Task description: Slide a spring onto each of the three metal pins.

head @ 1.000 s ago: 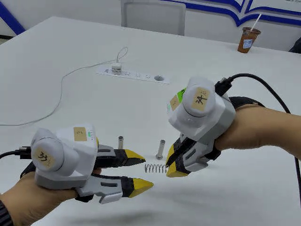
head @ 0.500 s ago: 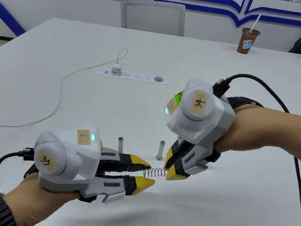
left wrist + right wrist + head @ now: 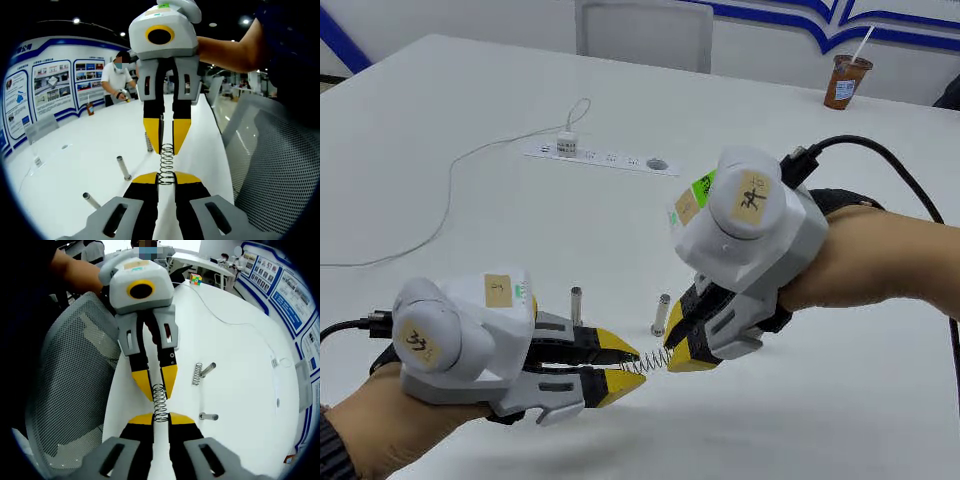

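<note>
Pinched at both ends: spring (image 3: 653, 360), strung between left gripper (image 3: 635, 367) and right gripper (image 3: 678, 352), over the white table (image 3: 470, 110). Both pairs of jaws closed onto the coil, one end each, tips facing along the spring's length.

From the head view, seen side-on, with two upright pins just beyond the spring.

From the left gripper view, seen end-on instead, running up from the near yellow tips to the opposite ones. To the spring's left there, three pins counted: nearest pin (image 3: 148, 142) just beside it, middle pin (image 3: 123, 167) further out, farthest pin (image 3: 91, 200) well apart.

From the right gripper view, something else picked out: second spring (image 3: 196, 374) to the right of the held spring, touching or just beside a pin. Cannot tell whether threaded on.

Further from the spring in the head view, past the pins: power strip (image 3: 605, 157) with its cable (image 3: 450, 190), and a cup (image 3: 847, 83) with a straw, well apart.
</note>
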`<action>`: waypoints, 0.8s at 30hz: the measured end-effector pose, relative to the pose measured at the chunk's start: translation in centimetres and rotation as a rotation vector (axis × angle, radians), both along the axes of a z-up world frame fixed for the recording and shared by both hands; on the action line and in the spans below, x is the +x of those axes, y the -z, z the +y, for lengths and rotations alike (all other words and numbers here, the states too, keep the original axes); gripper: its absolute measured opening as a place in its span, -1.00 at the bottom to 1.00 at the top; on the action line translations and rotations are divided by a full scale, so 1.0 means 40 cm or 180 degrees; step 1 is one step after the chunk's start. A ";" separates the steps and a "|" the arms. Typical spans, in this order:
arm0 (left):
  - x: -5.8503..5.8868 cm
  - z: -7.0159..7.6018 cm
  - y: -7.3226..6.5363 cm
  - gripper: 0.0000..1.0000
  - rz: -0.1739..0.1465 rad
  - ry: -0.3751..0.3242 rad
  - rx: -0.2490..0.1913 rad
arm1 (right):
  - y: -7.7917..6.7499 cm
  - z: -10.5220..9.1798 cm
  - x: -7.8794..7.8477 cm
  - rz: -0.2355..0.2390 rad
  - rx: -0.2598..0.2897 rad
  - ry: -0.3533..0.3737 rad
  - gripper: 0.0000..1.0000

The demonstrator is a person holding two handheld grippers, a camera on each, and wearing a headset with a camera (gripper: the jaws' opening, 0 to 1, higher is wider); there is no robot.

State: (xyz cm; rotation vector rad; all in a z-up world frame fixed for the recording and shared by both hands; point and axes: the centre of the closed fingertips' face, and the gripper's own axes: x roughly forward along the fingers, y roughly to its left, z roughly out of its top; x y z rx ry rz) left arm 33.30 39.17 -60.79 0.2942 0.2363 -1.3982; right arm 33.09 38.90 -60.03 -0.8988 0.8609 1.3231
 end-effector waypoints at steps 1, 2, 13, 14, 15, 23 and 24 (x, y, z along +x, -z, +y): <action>0.000 0.000 0.000 -0.77 0.0003 -0.0001 -0.0002 | -0.006 0.004 0.000 -0.0014 0.0014 -0.0008 -0.78; 0.001 0.001 0.000 -0.77 0.0002 -0.0001 0.0000 | -0.010 0.007 0.000 -0.0020 0.0025 -0.0013 -0.78; -0.002 0.001 0.004 -0.78 -0.0002 0.0010 0.0005 | -0.046 0.050 -0.010 -0.0107 0.0083 -0.0116 -0.78; -0.002 0.001 0.003 -0.78 -0.0003 0.0011 0.0002 | -0.049 0.054 -0.010 -0.0121 0.0077 -0.0126 -0.78; -0.002 0.001 0.002 -0.78 -0.0004 0.0012 0.0000 | -0.050 0.056 -0.010 -0.0128 0.0071 -0.0127 -0.78; 0.000 0.003 -0.004 -0.79 -0.0033 0.0007 -0.0037 | -0.057 0.064 -0.006 -0.0115 0.0119 -0.0054 -0.76; -0.001 0.003 -0.005 -0.79 -0.0026 0.0005 -0.0051 | -0.057 0.064 -0.006 -0.0113 0.0122 -0.0049 -0.75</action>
